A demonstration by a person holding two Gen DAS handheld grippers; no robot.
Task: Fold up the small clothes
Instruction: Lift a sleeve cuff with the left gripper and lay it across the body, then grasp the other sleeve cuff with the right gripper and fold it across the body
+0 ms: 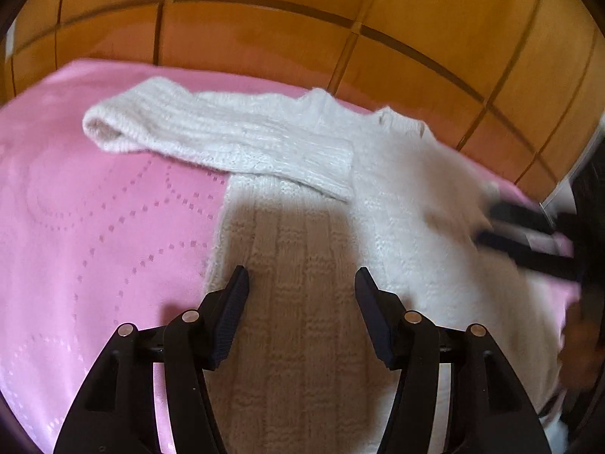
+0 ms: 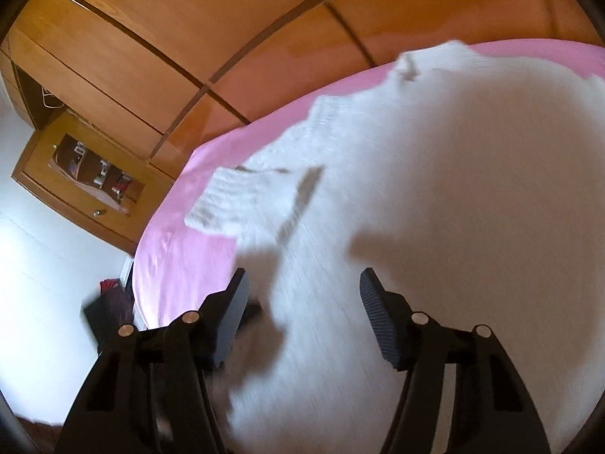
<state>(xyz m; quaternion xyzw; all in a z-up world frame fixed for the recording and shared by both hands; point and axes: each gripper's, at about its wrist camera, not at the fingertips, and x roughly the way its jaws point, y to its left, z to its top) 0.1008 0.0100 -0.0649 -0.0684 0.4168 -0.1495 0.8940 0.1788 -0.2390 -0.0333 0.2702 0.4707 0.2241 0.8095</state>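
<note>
Looking down the left wrist view, I see the sweater [image 1: 302, 302] spread across the pink sheet [image 1: 94, 227], filling the centre and right of the frame. One sleeve [image 1: 211, 136] is folded across the body, its cuff open toward the upper left. My left gripper [image 1: 301, 283] hangs over the sweater's lower body with its jaws apart; nothing is between them, and I cannot tell whether the tips touch the knit. At the right edge of that frame, blurred, my right gripper [image 1: 525, 232] reaches in over the sweater's far side.

From the right wrist view the sweater [image 2: 435, 208] fills most of the frame, smeared by motion, with a folded cuff [image 2: 234, 200] at centre left and the sheet [image 2: 181, 257] showing along the left. The right gripper [image 2: 304, 287] has its jaws apart, white knit lying between them, but I cannot tell whether the pads press on it. Behind the bed stands a wooden wardrobe [image 1: 264, 38].
</note>
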